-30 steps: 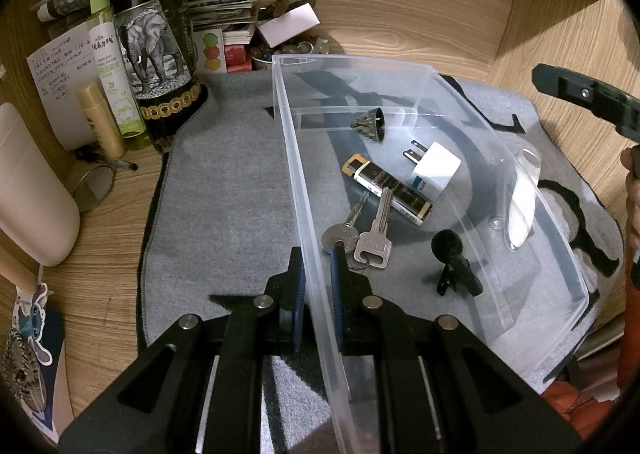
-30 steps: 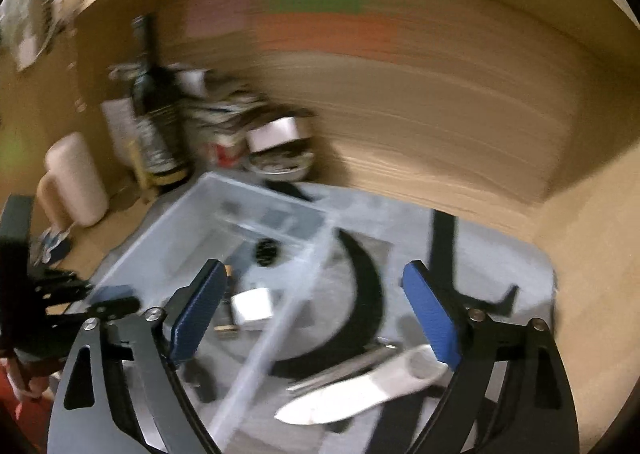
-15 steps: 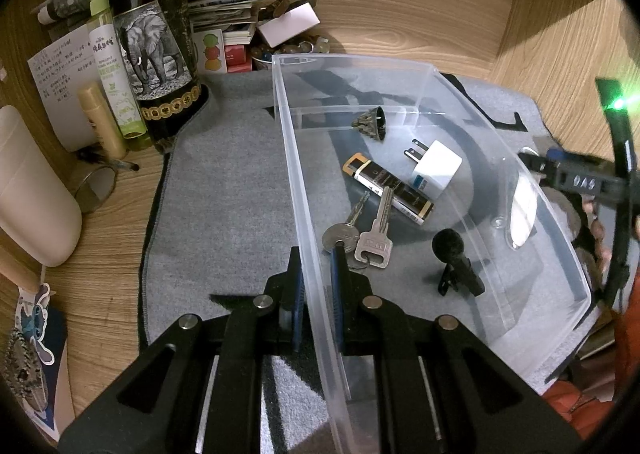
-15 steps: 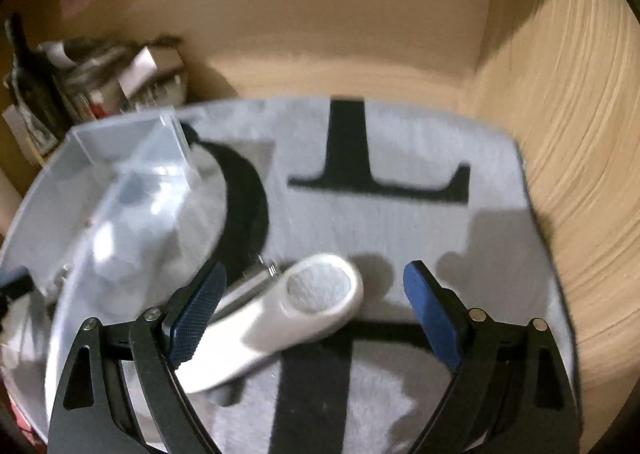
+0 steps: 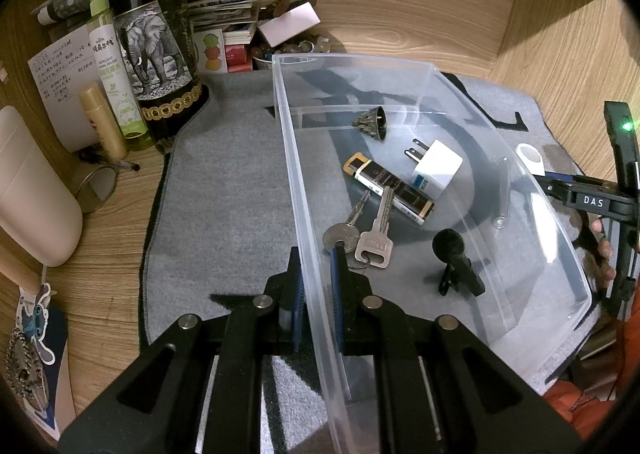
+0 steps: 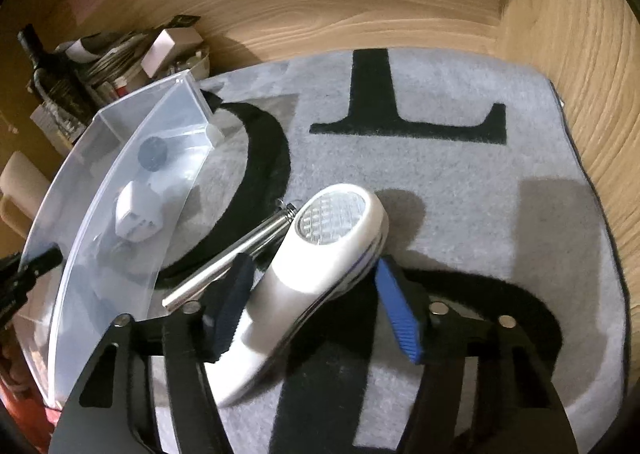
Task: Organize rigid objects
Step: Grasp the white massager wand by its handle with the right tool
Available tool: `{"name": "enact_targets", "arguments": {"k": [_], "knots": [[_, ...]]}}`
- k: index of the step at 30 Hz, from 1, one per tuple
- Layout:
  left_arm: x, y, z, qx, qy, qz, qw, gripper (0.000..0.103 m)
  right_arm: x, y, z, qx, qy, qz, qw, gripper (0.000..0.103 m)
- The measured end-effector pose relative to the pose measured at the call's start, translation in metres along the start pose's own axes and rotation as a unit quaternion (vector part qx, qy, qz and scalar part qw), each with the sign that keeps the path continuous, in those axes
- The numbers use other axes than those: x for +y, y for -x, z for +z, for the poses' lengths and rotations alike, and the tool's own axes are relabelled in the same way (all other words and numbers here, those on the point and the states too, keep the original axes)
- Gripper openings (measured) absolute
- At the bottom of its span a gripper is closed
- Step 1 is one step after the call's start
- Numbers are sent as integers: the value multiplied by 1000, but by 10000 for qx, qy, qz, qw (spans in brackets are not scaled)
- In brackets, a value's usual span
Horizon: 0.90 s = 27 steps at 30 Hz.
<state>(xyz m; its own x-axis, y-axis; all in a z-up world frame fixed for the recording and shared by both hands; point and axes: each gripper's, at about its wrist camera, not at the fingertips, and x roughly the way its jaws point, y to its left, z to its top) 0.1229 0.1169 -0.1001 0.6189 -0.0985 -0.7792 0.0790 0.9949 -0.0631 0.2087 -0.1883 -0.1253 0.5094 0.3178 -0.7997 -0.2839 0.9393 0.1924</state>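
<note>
A clear plastic bin (image 5: 288, 142) stands on a grey mat (image 5: 224, 190), and my left gripper (image 5: 317, 266) is shut on its near wall. Inside lie two keys (image 5: 372, 238), a black lighter (image 5: 388, 188), a white plug adapter (image 5: 436, 168), a small bell (image 5: 372, 122) and a black clip microphone (image 5: 452, 250). A white flashlight (image 6: 332, 222) lies on the mat right of the bin, beside a metal rod (image 6: 232, 254). My right gripper (image 6: 312, 270) straddles the flashlight's body with its jaws closing. The left pad is at its side and the right pad (image 6: 396, 306) is a little apart.
A wine bottle (image 5: 156, 54), a green spray bottle (image 5: 112, 66), a tube, papers and small boxes crowd the back left corner. A white container (image 5: 28, 190) stands at the left. Wooden walls (image 6: 580, 54) close the back and right. A person's hand (image 5: 600, 250) holds the right gripper.
My right gripper came down from above the bin to the flashlight on the mat, and its jaws have narrowed around it. The left gripper and the bin have not moved.
</note>
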Motion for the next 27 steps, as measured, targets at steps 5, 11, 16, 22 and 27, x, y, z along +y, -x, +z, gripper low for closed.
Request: {"name": "enact_targets", "arguments": {"k": [5,11,16,22,27], "knots": [[0,0,0,-3,6,-5,10000,11,-3,-1,3,91,311,-385,9987,32],[0,0,0,2,-4,13,10000,11,-11,-8,5,91,241,-642,9976,30],[-1,0,0,1,7,7,10000,11,-9,-7,9,-74,250,-650,9975,29],[-1,0,0,2,0,11,10000,11,-1,18,23,-494,344,-597,9964,29],[0,0,0,2,3,12,10000,11,17,41,38,-867,513,-451,9939,29]]}}
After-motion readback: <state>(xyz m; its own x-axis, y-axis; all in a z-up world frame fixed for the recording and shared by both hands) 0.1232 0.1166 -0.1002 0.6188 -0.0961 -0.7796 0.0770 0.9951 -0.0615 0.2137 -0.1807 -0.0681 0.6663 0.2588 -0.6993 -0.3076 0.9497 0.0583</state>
